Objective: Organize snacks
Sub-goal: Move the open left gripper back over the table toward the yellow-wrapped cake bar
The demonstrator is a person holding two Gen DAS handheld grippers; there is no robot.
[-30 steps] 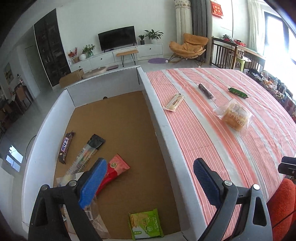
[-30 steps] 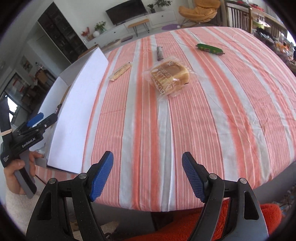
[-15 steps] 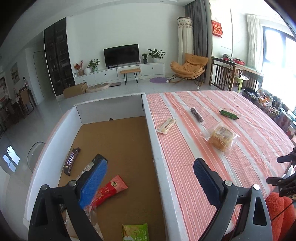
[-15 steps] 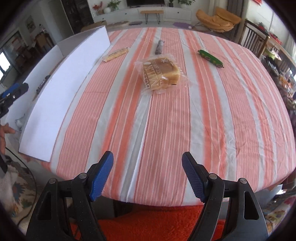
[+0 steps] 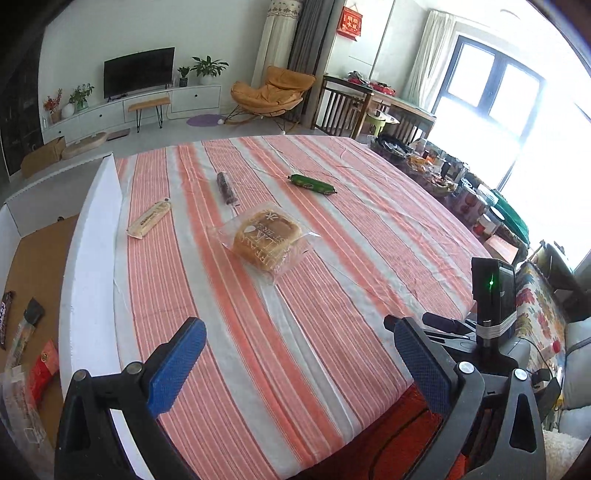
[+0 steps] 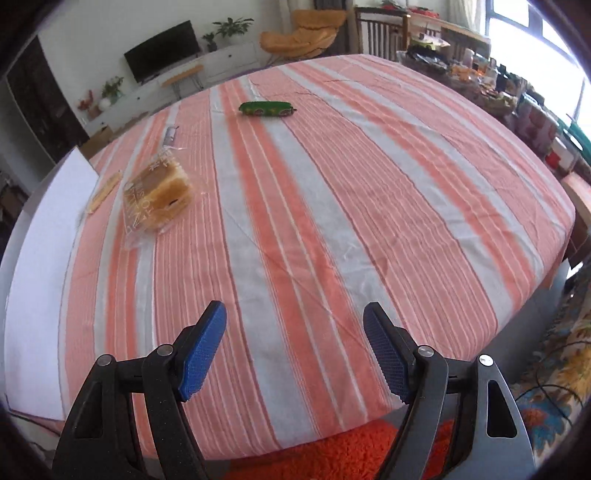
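plastic-wrapped bread (image 5: 266,238) well ahead of both grippers' spread fingers (image 5: 173,369)

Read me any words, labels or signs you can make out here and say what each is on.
"水": bread bag, top of print.
Bread bag, Latin letters: upside down, not reliably readable.
Red wall sign: Chinese characters, too small.
Pale bar: dark print, blurred.
Green snack, brown bar: unreadable.

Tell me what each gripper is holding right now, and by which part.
Nothing is held. The left gripper and right gripper are both open and empty above the striped tablecloth.
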